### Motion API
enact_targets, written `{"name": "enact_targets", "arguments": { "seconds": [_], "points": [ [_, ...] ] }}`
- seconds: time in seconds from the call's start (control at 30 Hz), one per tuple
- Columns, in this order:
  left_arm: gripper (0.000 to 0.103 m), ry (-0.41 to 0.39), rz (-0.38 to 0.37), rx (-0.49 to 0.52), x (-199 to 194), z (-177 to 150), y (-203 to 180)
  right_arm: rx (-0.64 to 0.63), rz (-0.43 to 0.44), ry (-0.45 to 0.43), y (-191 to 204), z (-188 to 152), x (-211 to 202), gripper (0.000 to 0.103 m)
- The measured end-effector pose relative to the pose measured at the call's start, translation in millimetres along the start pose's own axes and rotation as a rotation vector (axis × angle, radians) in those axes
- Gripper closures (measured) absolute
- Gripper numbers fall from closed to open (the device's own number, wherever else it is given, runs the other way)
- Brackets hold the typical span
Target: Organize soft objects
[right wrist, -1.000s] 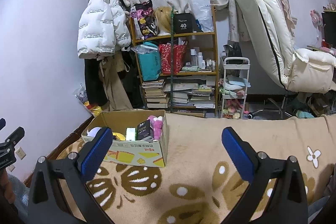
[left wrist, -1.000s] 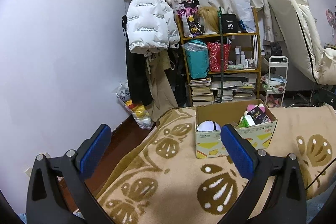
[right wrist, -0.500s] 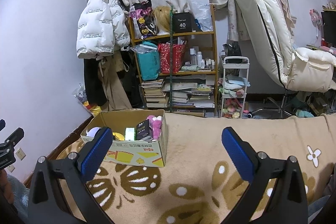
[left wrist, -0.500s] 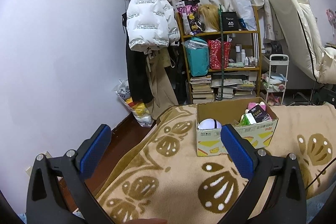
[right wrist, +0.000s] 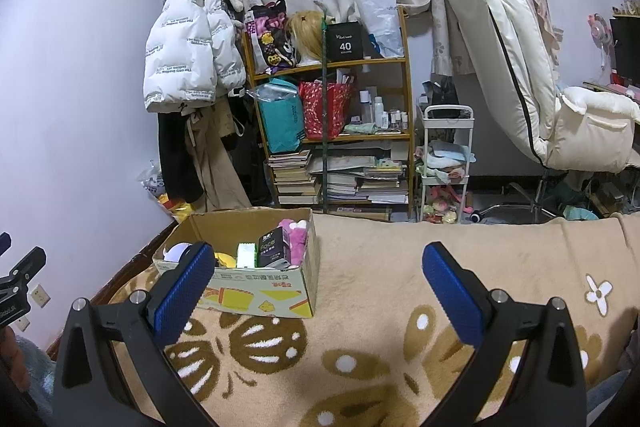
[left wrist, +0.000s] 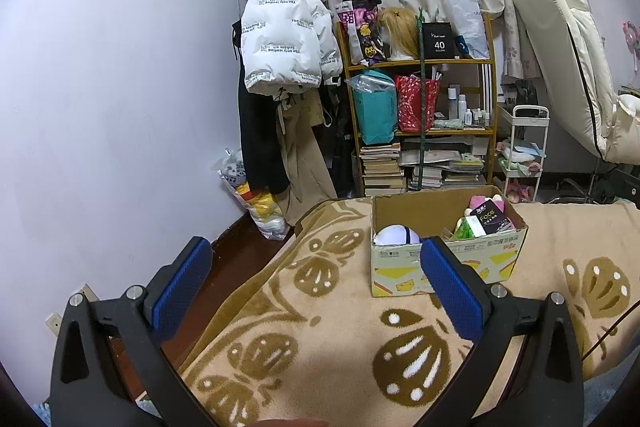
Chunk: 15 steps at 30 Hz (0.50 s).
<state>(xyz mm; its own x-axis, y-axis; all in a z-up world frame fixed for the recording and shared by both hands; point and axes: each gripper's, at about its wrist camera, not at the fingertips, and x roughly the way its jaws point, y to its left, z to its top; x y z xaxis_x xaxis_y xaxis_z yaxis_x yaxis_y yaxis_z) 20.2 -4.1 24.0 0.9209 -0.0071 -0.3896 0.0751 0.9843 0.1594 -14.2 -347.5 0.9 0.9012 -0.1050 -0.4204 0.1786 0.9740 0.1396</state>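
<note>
Both hand-held grippers hung wide open and empty above the tan floral blanket [right wrist: 400,267]: the left hand-held gripper [left wrist: 316,287] and the right hand-held gripper [right wrist: 316,287]. The cardboard box [left wrist: 444,263] sat on the blanket ahead, holding a white plush ball [left wrist: 394,235], a pink plush [right wrist: 298,239] and a black tissue pack [right wrist: 274,247] (upright).

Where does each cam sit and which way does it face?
Left wrist: rides the left tongs, open, facing along the blanket toward the cardboard box and bookshelf.
Right wrist: rides the right tongs, open, further right; the box sits left, the other gripper's edge far left.
Shared: box, bookshelf, white jacket, blanket.
</note>
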Motion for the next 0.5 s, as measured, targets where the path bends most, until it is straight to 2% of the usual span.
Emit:
{"name": "enact_targets", "arguments": {
  "seconds": [0.5],
  "points": [
    [0.001, 0.013, 0.006, 0.007, 0.2, -4.2, -1.2, 0.020, -0.016, 0.017, 0.4, -6.8, 6.6, 0.000]
  ]
}}
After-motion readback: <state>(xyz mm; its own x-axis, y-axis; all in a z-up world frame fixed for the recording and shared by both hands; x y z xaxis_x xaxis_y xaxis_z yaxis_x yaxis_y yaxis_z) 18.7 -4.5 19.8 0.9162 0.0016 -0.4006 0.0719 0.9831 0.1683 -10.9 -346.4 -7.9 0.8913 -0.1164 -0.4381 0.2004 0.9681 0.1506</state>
